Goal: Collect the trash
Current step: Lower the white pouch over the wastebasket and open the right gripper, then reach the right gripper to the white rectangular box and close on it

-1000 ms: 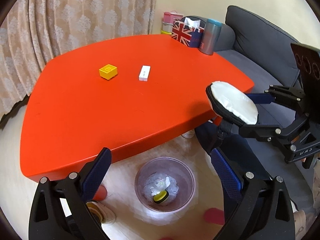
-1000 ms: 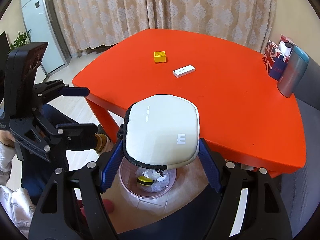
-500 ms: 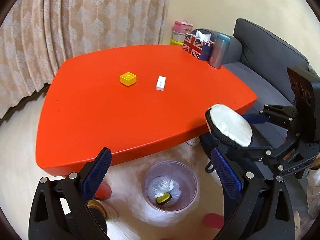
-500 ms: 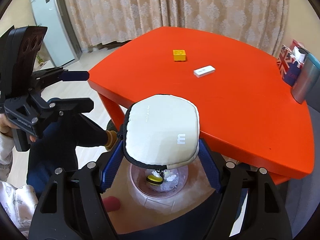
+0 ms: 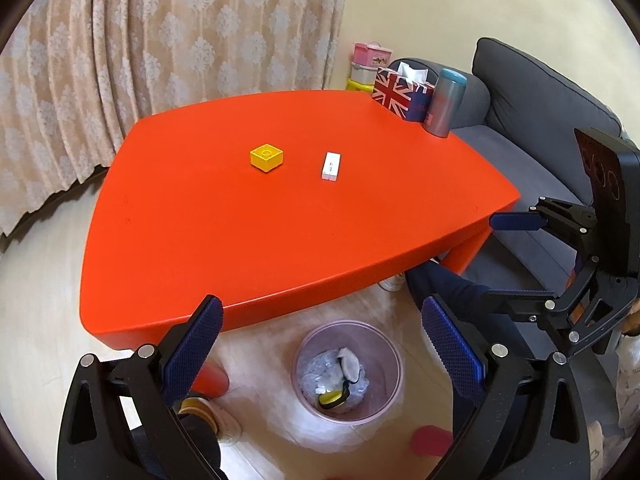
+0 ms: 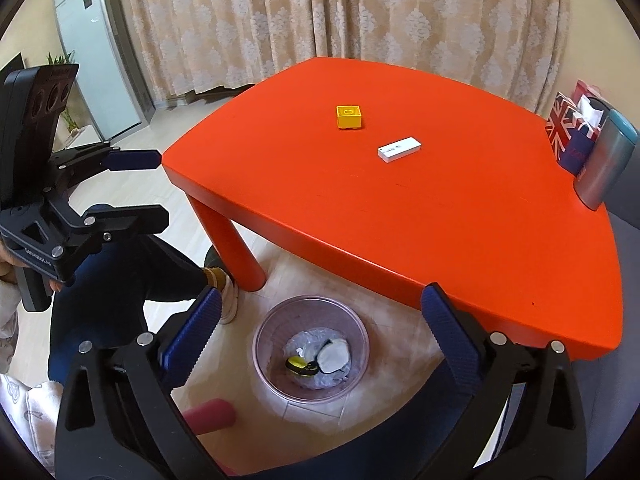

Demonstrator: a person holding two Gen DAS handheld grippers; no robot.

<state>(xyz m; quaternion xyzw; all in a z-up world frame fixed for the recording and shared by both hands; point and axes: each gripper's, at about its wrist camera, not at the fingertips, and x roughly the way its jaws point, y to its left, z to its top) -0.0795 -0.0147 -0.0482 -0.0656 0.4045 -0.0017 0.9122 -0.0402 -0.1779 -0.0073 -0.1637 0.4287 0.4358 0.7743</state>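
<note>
Both my grippers, left (image 5: 320,344) and right (image 6: 320,332), hang with jaws spread wide and empty above the bin (image 6: 311,347). The white pouch (image 6: 334,355) lies inside it. A yellow block (image 5: 267,157) and white stick (image 5: 331,165) sit on the surface (image 5: 260,220).

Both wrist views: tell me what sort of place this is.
Most likely a home living room: a grey sofa beside a low orange table, patterned curtains along the wall, and a small waste bin on the floor.
</note>
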